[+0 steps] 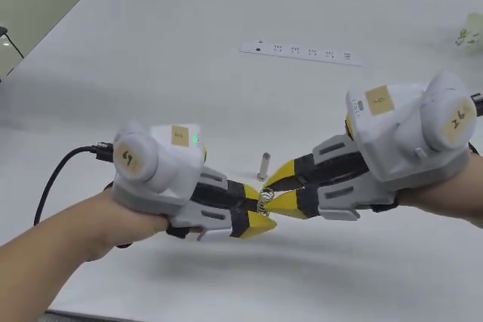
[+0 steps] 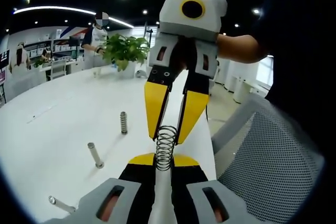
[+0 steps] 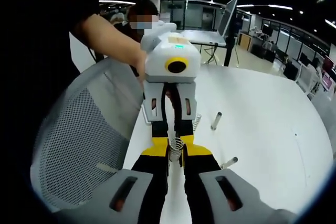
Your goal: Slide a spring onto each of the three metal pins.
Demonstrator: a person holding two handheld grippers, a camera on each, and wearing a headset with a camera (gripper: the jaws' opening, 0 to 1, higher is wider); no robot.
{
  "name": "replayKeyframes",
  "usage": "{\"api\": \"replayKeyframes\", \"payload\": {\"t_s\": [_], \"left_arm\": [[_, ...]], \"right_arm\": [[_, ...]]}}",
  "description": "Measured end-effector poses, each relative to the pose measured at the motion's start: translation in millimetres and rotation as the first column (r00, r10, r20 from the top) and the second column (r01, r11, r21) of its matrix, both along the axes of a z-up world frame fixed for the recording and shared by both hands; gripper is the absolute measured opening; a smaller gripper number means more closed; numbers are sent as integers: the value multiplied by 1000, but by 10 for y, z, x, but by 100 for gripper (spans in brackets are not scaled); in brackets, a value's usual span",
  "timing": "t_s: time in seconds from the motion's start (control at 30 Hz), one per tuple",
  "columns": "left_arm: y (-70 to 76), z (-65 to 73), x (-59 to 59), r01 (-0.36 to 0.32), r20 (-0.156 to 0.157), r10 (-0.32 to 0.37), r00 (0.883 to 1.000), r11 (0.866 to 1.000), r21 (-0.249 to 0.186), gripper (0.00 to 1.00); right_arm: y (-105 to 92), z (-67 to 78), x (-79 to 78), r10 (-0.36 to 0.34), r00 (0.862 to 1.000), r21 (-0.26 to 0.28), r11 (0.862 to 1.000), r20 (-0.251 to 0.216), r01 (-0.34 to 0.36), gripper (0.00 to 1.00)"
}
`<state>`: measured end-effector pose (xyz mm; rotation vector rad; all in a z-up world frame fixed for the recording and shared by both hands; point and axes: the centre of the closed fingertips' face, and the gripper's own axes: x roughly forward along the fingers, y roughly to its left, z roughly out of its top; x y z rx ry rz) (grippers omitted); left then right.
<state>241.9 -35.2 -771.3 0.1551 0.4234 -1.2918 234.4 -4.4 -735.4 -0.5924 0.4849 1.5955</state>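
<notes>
Threading step: left tool pinches a pin, right tool pinches a spring at its tip. Next needs a straight push.

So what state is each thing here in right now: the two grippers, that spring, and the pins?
spring: off the table, held at both ends
left gripper: shut on one end of the spring
right gripper: shut on its other end
loaded pin: upright, a spring already on it
bare pin: upright, nothing on it
third pin: lying flat, nothing on it
</notes>
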Motion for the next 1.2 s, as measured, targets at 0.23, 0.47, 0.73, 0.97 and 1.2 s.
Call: {"api": "replayKeyframes", "payload": {"t_s": [0.23,0.47,0.73,0.97,1.2], "left_arm": [[11,-15,-12,2,-3,-2,1000,1000,9,2],[24,15,3,-10,-8,10,1000,1000,-2,2],[25,47,18,-25,-17,24,1000,1000,-15,3],[38,74,50,-45,-22,44,999,999,-24,4],[61,93,74,-66,-29,65,997,997,-32,7]], "right_arm": [[17,-10,-7,-23,1000,11,1000,-21,23,8],[11,18,7,-37,999,29,999,-17,38,7],[17,45,6,-26,1000,19,999,-1,26,7],[26,75,15,-19,1000,17,1000,12,19,7],[31,90,32,-22,1000,18,1000,17,22,7]]}}
